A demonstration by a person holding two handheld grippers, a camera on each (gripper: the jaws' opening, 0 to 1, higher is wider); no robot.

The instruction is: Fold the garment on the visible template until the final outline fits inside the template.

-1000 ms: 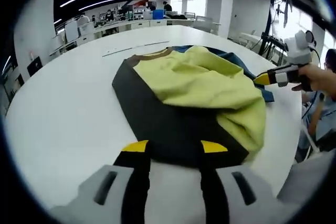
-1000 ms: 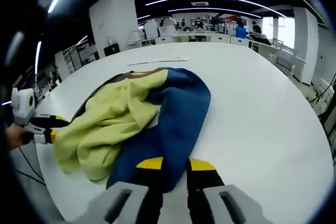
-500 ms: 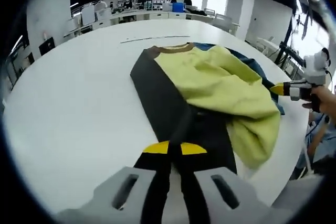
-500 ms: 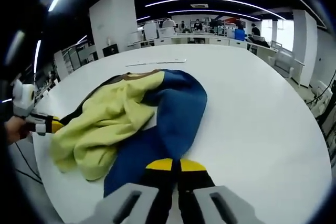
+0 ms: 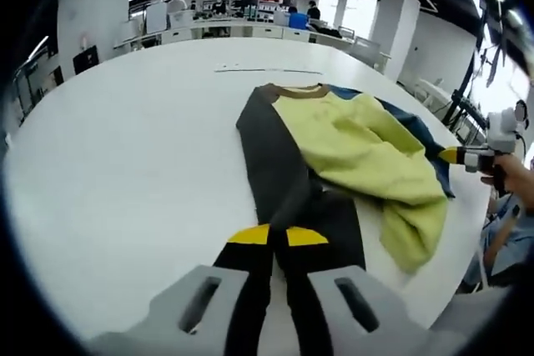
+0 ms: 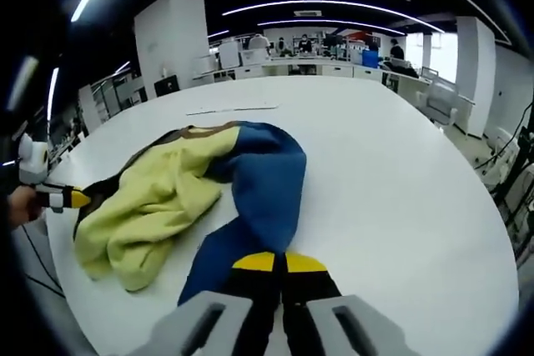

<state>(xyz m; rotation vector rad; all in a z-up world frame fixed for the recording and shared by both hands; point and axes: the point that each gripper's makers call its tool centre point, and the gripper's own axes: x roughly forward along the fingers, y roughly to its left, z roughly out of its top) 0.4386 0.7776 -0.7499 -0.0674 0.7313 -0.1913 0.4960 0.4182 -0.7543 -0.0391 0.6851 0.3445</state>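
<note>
Up close in the left gripper view, the left gripper (image 5: 278, 236) has its jaws pinched together on the black sleeve (image 5: 288, 198) of the garment (image 5: 350, 152). Same deal in the right gripper view: the right gripper (image 6: 279, 263) is clamped on the blue sleeve (image 6: 250, 223). The garment's yellow-green body sits crumpled between them on the white table (image 5: 125, 139). Further back there's a thin strip (image 6: 232, 110) lying on the table, then office desks (image 6: 334, 60).

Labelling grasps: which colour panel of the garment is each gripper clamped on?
The left gripper is shut on the black panel; the right gripper is shut on the blue panel. The yellow-green panel lies bunched between them, ungripped.
</note>
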